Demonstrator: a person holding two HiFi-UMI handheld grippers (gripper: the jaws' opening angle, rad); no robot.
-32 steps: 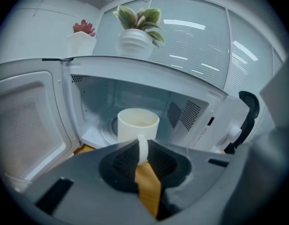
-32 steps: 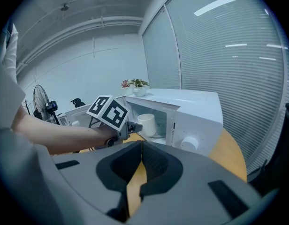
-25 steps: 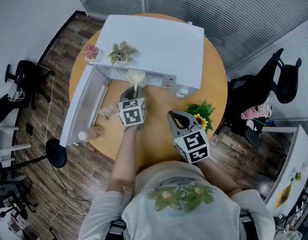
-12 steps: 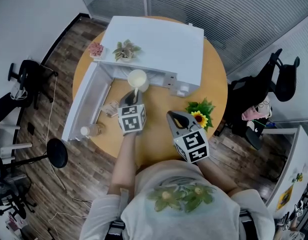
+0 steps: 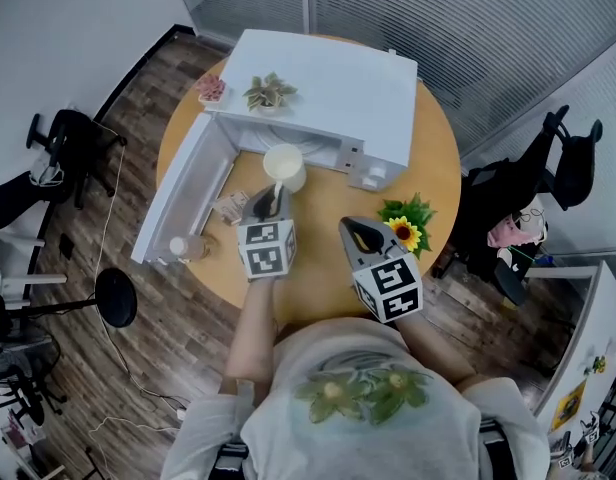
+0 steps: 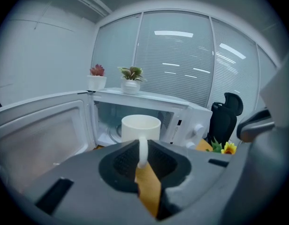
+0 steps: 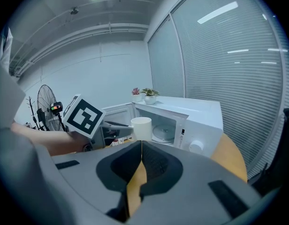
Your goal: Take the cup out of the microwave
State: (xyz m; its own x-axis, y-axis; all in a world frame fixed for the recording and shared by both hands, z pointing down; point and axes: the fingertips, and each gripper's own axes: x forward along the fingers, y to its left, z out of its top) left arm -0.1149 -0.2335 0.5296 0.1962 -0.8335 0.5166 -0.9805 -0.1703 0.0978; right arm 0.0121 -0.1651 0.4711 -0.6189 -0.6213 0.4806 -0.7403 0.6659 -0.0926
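A white cup (image 5: 285,165) hangs just outside the mouth of the open white microwave (image 5: 333,93), above the round wooden table (image 5: 318,263). My left gripper (image 5: 276,195) is shut on the cup's handle (image 6: 142,150), and the cup (image 6: 140,127) stands upright beyond the jaws. The microwave door (image 5: 183,193) is swung wide to the left. My right gripper (image 5: 357,230) hovers over the table to the right of the left one, jaws shut with nothing between them (image 7: 141,146). From the right gripper view the cup (image 7: 141,128) shows in front of the microwave's cavity (image 7: 162,131).
Two small potted plants (image 5: 268,93) (image 5: 212,88) stand on the microwave's top. A sunflower bunch (image 5: 403,230) lies at the table's right. A bottle (image 5: 183,246) and snack packs (image 5: 228,208) sit by the door. Office chairs (image 5: 548,173) and a fan (image 5: 116,296) surround the table.
The left gripper has drawn the cup back out of the microwave's mouth toward me and slightly up. The right gripper has hardly shifted.
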